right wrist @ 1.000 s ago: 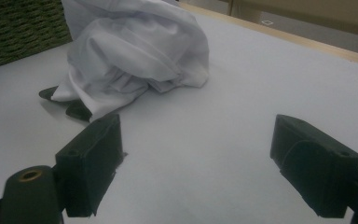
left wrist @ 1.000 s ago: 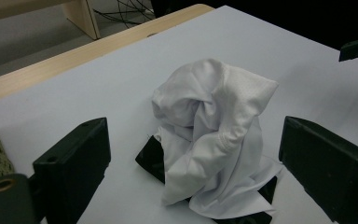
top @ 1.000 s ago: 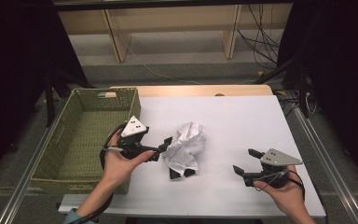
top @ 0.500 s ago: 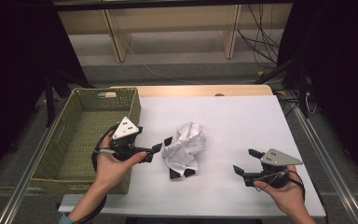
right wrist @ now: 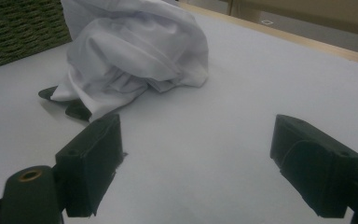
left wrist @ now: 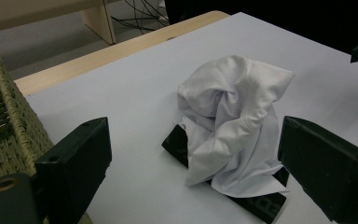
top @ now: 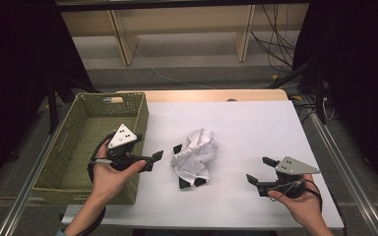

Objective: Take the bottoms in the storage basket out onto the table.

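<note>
The white cloth (top: 195,156) lies crumpled mid-table (top: 256,123), heaped over something black whose corners stick out at its 6 and 10 o'clock. The left tool (top: 155,160) hovers at the cloth's 9 o'clock, just beside it, jaws apart and empty; the basket (top: 86,142) sits right behind that hand. The right tool (top: 260,170) waits at the cloth's 4 o'clock, well apart from it, jaws also spread with nothing between them. The step looks like a reach for the cloth with the left tool: best to bite a raised fold high on the heap, so the black piece beneath is not dragged along, and lift clear before swinging toward 9 o'clock. A faint pale mark shows on the black piece in the left gripper view, too small to read; no other writing is legible.
</note>
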`<state>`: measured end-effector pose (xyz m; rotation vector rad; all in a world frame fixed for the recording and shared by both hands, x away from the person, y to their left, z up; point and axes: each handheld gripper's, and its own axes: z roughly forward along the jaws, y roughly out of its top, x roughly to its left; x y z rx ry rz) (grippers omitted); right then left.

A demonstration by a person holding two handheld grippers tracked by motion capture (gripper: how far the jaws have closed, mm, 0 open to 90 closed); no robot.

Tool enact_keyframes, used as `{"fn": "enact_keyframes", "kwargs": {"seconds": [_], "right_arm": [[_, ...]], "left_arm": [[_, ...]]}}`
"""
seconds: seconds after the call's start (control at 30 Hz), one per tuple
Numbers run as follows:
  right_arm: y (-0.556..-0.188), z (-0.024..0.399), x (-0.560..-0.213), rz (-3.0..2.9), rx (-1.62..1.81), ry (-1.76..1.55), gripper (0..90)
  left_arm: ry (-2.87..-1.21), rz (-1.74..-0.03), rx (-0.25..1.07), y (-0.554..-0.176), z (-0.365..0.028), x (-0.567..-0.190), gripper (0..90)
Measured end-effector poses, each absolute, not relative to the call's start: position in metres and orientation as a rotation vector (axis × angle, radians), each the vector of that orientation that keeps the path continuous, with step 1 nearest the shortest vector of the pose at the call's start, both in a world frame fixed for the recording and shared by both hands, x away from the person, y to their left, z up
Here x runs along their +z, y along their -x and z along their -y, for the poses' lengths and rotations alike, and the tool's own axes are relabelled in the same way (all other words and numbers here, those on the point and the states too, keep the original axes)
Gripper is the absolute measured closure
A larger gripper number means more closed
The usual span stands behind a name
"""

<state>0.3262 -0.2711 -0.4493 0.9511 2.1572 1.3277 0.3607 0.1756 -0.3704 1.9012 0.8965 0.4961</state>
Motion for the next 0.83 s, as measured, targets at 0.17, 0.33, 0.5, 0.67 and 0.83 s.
{"fn": "enact_keyframes", "kwargs": {"seconds": [0.17, 0.33, 0.5, 0.67, 0.83], "right_arm": [[-0.326, 0.271, -0.449, -2.157, 1.327, -0.951, 17.8], [-0.326, 0.272, -0.450, -2.158, 1.324, -0.944, 17.8], [-0.326, 0.271, -0.450, -2.160, 1.324, -0.945, 17.7], [-0.326, 0.271, -0.450, -2.164, 1.321, -0.943, 17.6], [-0.326, 0.272, -0.450, -2.162, 1.323, -0.945, 17.5]], "left_arm": [[-1.898, -0.900, 0.496, -0.359, -0.181, -0.371, 9.3], [-1.893, -0.904, 0.506, -0.357, -0.186, -0.372, 9.4], [-1.884, -0.922, 0.506, -0.357, -0.191, -0.373, 9.4], [-1.885, -0.927, 0.510, -0.358, -0.193, -0.373, 9.4], [-1.889, -0.926, 0.509, -0.358, -0.192, -0.374, 9.5]]}}
